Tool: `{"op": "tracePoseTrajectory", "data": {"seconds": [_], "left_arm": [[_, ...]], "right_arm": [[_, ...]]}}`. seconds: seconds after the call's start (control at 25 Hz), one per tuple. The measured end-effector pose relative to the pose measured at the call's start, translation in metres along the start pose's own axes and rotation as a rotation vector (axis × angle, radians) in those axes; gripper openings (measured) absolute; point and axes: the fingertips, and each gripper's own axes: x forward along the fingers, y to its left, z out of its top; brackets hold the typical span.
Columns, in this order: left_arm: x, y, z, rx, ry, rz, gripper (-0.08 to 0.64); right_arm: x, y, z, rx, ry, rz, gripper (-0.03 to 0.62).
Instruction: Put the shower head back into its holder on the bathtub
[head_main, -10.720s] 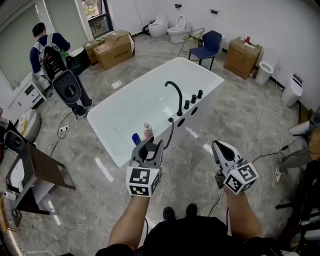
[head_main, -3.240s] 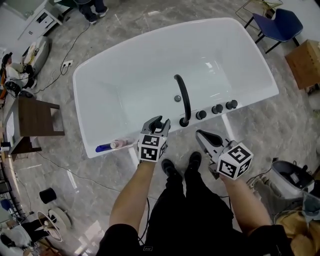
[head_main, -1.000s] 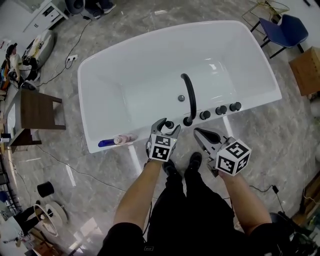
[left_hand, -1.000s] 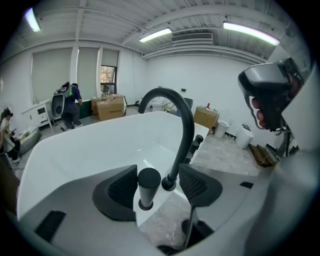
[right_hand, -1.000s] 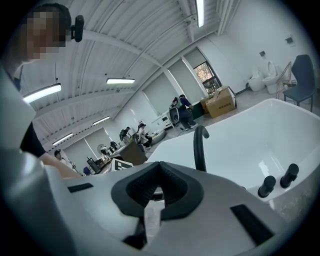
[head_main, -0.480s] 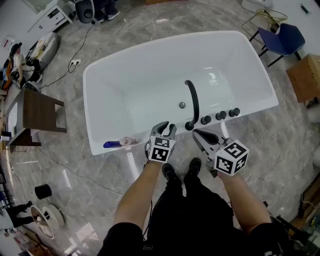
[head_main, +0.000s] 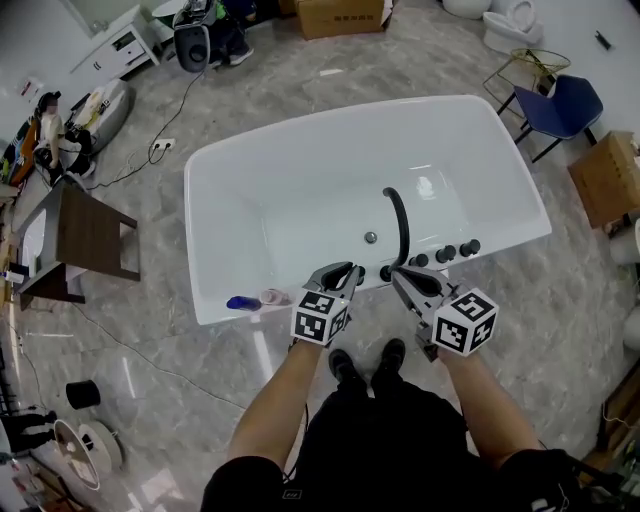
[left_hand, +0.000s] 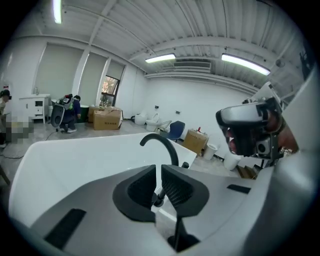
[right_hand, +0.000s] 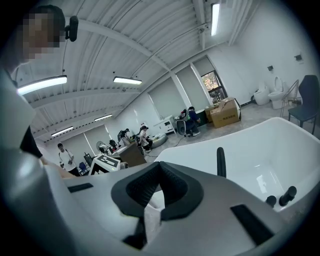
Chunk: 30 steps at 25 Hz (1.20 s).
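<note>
The white bathtub lies across the head view, its black faucet and knobs on the near rim. My left gripper hangs just above that rim, left of the faucet. Its jaws are closing to a narrow slit and press on nothing. Through the slit, below the pads, the thin black shower head stands upright on the rim. My right gripper hovers beside the faucet base, shut and empty. In the right gripper view the faucet and two knobs show beyond the jaws.
A blue bottle and a pink one lie on the near rim, left of my left gripper. A wooden table stands at the left, a blue chair and cardboard boxes at the right. Cables run over the floor.
My left gripper, wide open around the shower head at the rim a second ago, has lifted off it and its jaws have drawn nearly together. The right gripper has risen a little too.
</note>
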Motion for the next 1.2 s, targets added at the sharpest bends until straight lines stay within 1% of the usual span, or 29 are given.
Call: {"op": "tracePoseTrajectory", "data": {"seconds": [0.16,0.28,0.4,0.48,0.72,0.84,0.96,1.2], "left_arm": [[-0.029,-0.004,0.023,-0.013,-0.082,-0.05,0.026],[-0.045,0.0,0.037,0.015,-0.117,-0.036,0.018],[-0.063,0.007,0.05,0.074,-0.144,0.011,0.018],[-0.075,0.014,0.055,0.093,-0.165,0.044,0.018],[-0.103,0.018,0.068,0.053,-0.243,0.133,0.015],[-0.107,0.018,0.069,0.042,-0.251,0.162,0.015],[-0.105,0.018,0.068,0.028,-0.243,0.206,0.015],[-0.088,-0.006,0.089,0.013,-0.275,0.348,0.015]], "right_arm": [[0.0,0.007,0.005,-0.024,-0.008,-0.014,0.017],[-0.001,0.008,0.011,-0.029,-0.015,-0.022,0.017],[0.002,0.015,0.017,-0.036,-0.015,-0.023,0.017],[0.006,0.022,0.019,-0.043,-0.015,-0.015,0.017],[0.009,0.027,0.02,-0.076,0.01,0.041,0.017],[0.012,0.02,0.023,-0.074,0.007,0.062,0.017],[0.01,0.016,0.029,-0.068,-0.004,0.102,0.017],[-0.019,-0.02,0.037,-0.077,0.009,0.168,0.017]]}}
